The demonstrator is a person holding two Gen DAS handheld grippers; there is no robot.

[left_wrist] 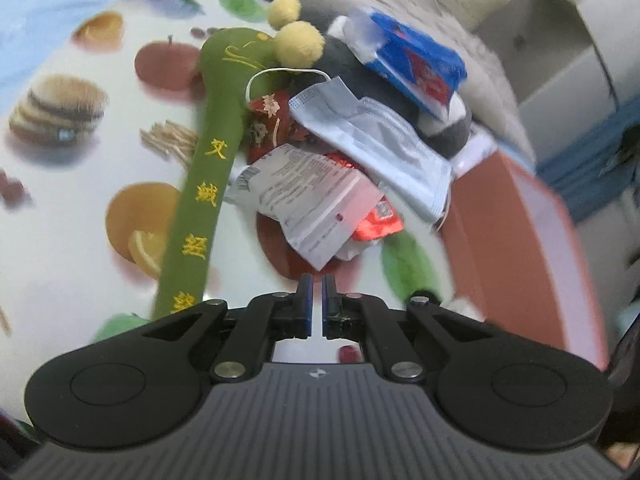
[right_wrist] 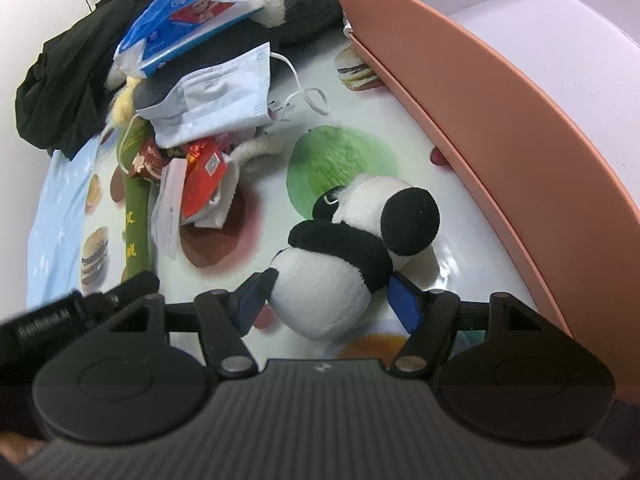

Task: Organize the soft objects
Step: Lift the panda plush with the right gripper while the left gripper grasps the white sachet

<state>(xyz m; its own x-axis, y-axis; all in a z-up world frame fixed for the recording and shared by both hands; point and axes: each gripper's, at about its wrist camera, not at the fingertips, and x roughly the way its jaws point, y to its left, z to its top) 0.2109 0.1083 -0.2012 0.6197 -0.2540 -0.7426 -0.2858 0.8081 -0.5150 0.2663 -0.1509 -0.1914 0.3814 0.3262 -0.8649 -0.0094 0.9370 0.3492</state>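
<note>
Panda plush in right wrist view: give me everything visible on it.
The panda plush is a small stuffed toy of white and black fuzzy fabric: round white body, a black band across it, a black rounded part toward the orange box. A thin white loop shows near its top. It lies between the blue pads of the right tool, which press its white body from both sides, above the fruit-print tablecloth.

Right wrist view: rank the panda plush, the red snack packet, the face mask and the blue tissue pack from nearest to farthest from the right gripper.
1. Panda plush, between the right gripper's pads.
2. Red snack packet, ahead to the left.
3. Face mask, beyond the packet.
4. Blue tissue pack, top left, farthest.
</note>
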